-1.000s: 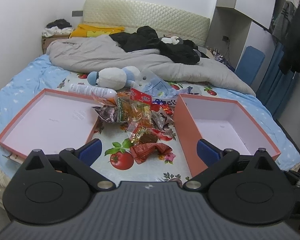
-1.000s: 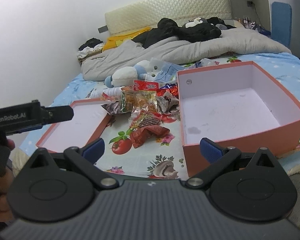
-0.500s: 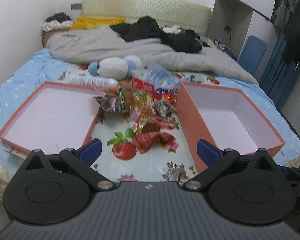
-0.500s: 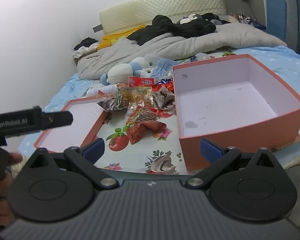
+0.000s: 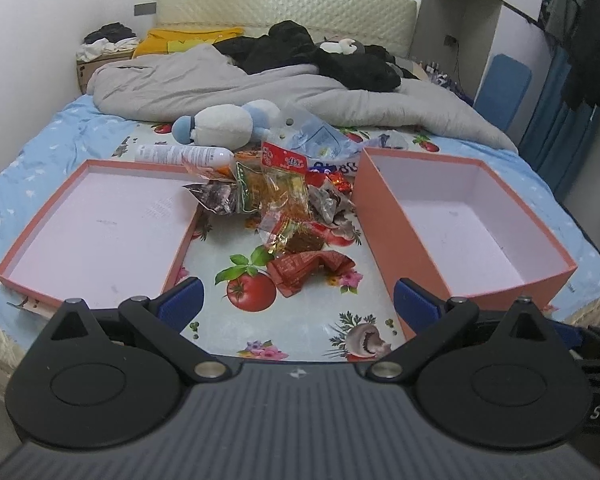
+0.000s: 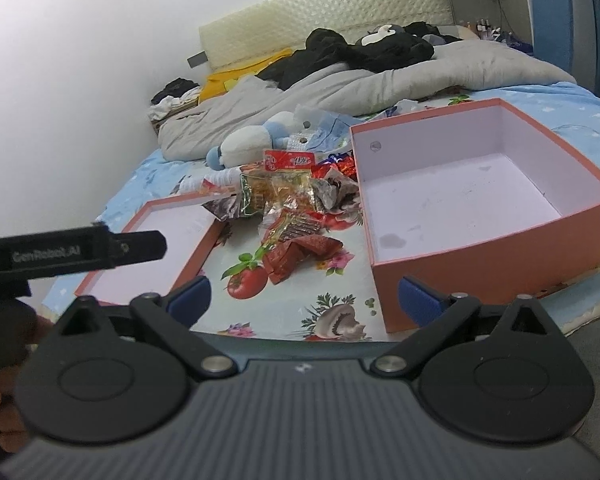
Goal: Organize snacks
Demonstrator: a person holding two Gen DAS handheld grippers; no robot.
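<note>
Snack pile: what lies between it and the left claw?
Only bare fruit-print cloth separates the open left claw from the nearest red packet of the snack pile; left wrist view.

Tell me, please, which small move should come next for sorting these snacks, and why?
Probably move the right gripper forward and down to the red snack packet. Both grippers are open and hold nothing, that packet lies nearest at the front of the snack pile, and the deep box just beside it has nothing in it.

On my black left-hand gripper body (image 6: 72, 254) I read "GenRobot.AI" in white; the snack wrappers' print stays illegible.
</note>
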